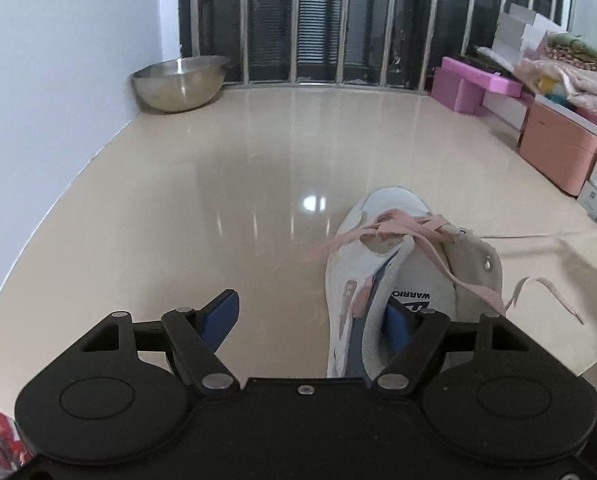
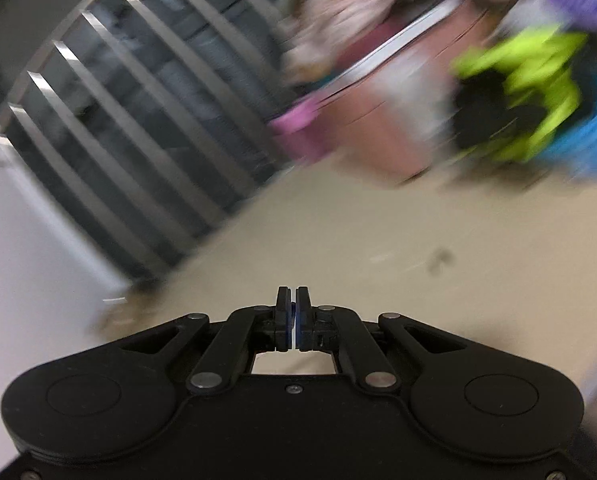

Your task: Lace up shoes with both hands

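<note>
White shoe (image 1: 382, 280) w/ loose pink lace (image 1: 454, 264) on floor (image 1: 218, 184), L gripper (image 1: 310, 320) fingers released, wide apart, R gripper (image 2: 293, 312) fingers nearly clenched, nothing seen between, steel bowl (image 1: 176, 84) in corner.

Right wrist view is basically all motion smear, the clutter (image 2: 478, 80) up top is just pink, lime and blue blobs. Over on the left wrist view, the shoe (image 1: 350, 280) has its heel hidden behind the gripper body, and the pink lace (image 1: 570, 236) blurs out running toward the right edge.

One white shoe (image 1: 382, 280), one pink lace (image 1: 426, 236), one steel bowl (image 1: 178, 86), two pink foam blocks (image 1: 464, 88).
</note>
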A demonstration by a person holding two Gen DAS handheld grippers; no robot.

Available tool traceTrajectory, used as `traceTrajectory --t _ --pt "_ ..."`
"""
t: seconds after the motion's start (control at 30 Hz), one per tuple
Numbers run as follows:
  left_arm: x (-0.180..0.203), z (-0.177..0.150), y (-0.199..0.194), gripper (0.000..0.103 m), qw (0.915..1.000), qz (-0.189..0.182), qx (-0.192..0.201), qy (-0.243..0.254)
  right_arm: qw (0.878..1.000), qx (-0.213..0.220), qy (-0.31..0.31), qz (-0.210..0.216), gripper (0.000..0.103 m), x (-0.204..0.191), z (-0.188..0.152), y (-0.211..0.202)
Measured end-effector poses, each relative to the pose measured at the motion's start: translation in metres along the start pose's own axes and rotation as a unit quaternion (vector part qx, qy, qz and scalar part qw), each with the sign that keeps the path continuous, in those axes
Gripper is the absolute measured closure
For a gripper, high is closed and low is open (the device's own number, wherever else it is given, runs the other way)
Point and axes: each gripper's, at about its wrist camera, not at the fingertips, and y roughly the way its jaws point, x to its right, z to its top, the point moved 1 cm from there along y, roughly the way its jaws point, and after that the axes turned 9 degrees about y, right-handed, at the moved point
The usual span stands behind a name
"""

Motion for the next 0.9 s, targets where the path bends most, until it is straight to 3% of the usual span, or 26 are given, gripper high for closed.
traceTrajectory --t 0.07,0.1,0.13,0.17,0.2,0.23,0.3,0.4,0.5,0.63,0.67,0.7,0.77,0.9 --pt "-0.001 0.0 0.002 0.033 0.9999 -0.01 0.002 -0.009 0.997 -0.011 -0.057 -0.057 0.092 0.002 0.008 -0.001" --pt "-0.001 -0.001 0.003 0.037 0.9997 -0.017 0.003 -0.015 0.992 -0.025 -0.095 -0.077 0.084 -0.004 0.008 0.0" --pt "-0.001 -0.001 0.003 0.043 0.9995 -0.026 0.005 -0.018 0.989 -0.025 -0.135 -0.055 0.077 -0.017 0.004 -0.003" --pt "-0.001 -0.001 0.004 0.047 0.9991 -0.035 0.007 -0.021 0.983 -0.044 -0.176 -0.003 0.056 -0.034 -0.005 -0.003" --pt "-0.001 -0.001 0.004 0.058 0.9986 -0.045 0.011 -0.024 0.973 -0.063 -0.217 0.051 0.042 -0.051 -0.014 -0.002" --pt "0.0 -0.001 0.004 0.069 0.9981 -0.055 0.013 -0.025 0.957 -0.083 -0.257 0.104 0.043 -0.068 -0.023 -0.001" --pt "0.002 -0.001 0.003 0.082 0.9969 -0.072 0.017 -0.027 0.916 -0.115 -0.349 0.158 0.048 -0.097 -0.053 0.016" --pt "0.009 0.0 0.002 0.083 0.9977 -0.064 0.02 -0.011 0.831 -0.16 -0.479 0.234 0.06 -0.139 -0.098 0.041" --pt "0.01 -0.002 0.001 0.083 0.9976 -0.062 0.023 -0.019 0.774 -0.192 -0.551 0.246 0.07 -0.164 -0.128 0.069" --pt "0.006 -0.004 0.003 0.083 0.9971 -0.062 0.028 -0.034 0.737 -0.204 -0.587 0.267 0.08 -0.173 -0.139 0.085" --pt "0.005 -0.004 0.004 0.083 0.9967 -0.065 0.029 -0.038 0.741 -0.201 -0.583 0.265 0.102 -0.169 -0.135 0.085" --pt "0.003 -0.004 0.004 0.083 0.9964 -0.066 0.031 -0.042 0.746 -0.198 -0.579 0.263 0.102 -0.165 -0.131 0.085" --pt "0.001 -0.005 0.005 0.083 0.9957 -0.067 0.035 -0.053 0.769 -0.184 -0.556 0.255 0.103 -0.153 -0.119 0.08" --pt "-0.001 -0.007 0.006 0.083 0.9946 -0.06 0.045 -0.072 0.828 -0.142 -0.512 0.178 0.103 -0.124 -0.093 0.067"
